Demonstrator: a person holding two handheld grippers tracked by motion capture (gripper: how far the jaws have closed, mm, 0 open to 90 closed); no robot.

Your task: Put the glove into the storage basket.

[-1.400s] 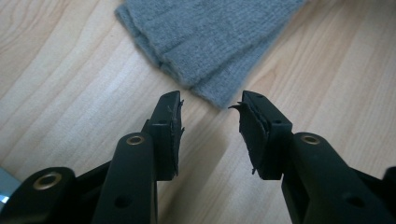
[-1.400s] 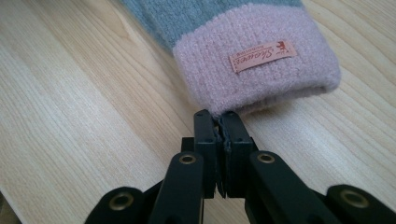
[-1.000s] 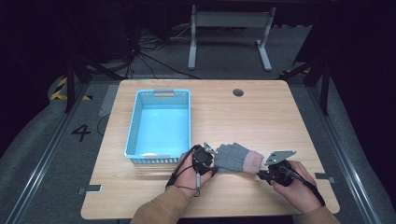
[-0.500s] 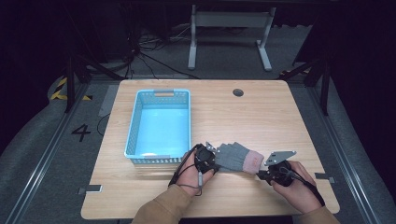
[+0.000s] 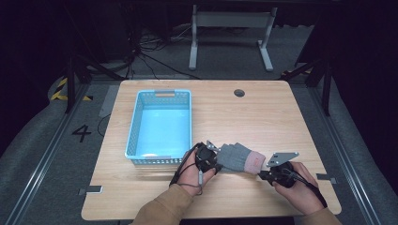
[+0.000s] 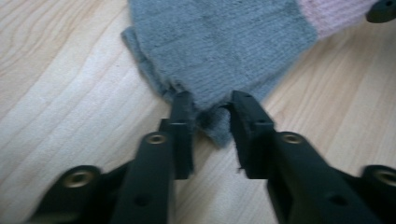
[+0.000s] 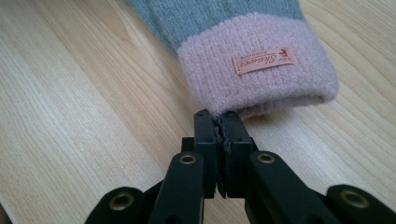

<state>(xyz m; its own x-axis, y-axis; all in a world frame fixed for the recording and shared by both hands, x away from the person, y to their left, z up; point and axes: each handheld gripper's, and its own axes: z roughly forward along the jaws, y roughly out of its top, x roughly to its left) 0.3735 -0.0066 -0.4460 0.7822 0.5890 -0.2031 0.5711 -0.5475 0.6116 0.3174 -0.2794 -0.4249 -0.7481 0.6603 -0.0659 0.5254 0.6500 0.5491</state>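
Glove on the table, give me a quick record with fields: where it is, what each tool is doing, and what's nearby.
glove: grey with pink cuff, flat on the table
left tool: jaws just closing on the grey fingertip end, fabric pinched between them
right tool: shut on the pink cuff's edge
basket: blue, left of the glove

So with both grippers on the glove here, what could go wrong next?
The left gripper, whose jaws have just been closing, has only a thin corner of the grey glove between them, so that end could slip out on a lift. The right gripper is shut on the very rim of the pink cuff; a pull might stretch it or lose it. The blue basket stands close beside the left hand and could get bumped.
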